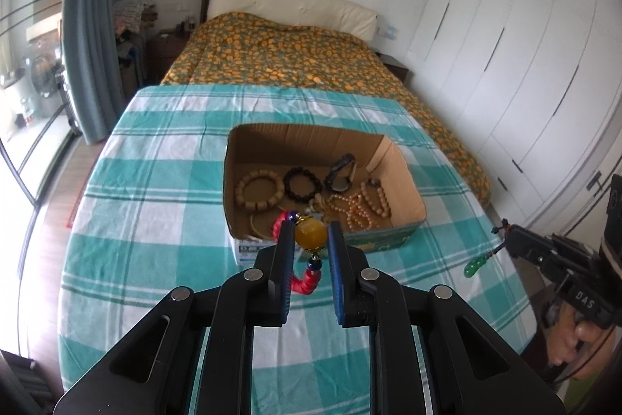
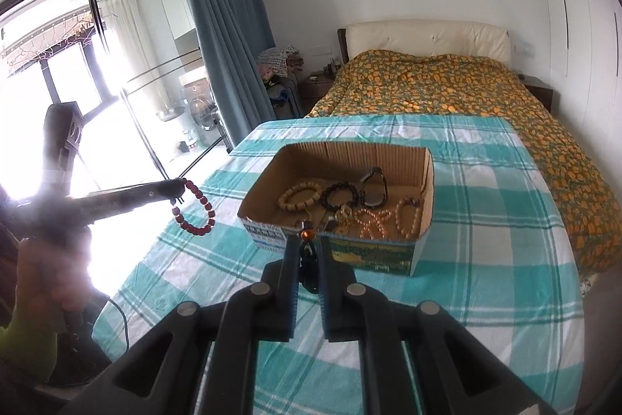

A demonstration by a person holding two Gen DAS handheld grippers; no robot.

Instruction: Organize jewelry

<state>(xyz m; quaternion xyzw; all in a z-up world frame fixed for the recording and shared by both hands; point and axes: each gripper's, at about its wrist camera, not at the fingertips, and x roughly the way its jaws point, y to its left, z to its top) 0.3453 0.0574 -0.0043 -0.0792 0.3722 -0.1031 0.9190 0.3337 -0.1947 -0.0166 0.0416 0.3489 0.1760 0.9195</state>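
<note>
Nearest in the left wrist view, the left gripper [image 1: 310, 236] is pinched on a red bracelet [image 1: 307, 281] by its big amber bead, which sits squeezed between the two blue pads; a red loop of it hangs below the fingers (the right wrist view shows the same bracelet [image 2: 196, 209] dangling as a ring of dark red beads, clear of the table). In its own view the right gripper [image 2: 307, 246] is pressed nearly together on a thin dark cord [image 2: 309, 261] that carries a small orange bead at the tips; from the left view a green pendant [image 1: 473, 268] hangs from that cord below the right gripper [image 1: 505, 234]. Both grippers are held above the green checked tablecloth [image 1: 155, 205], on the near side of an open cardboard box [image 1: 400, 162]. Inside the box lie a pale wooden bracelet [image 1: 259, 190], a black bead bracelet [image 1: 303, 182], a watch [image 1: 341, 174] and pearl strands [image 1: 355, 209]. Beyond the table stands a bed [image 1: 272, 53] with a yellow patterned cover.
</note>
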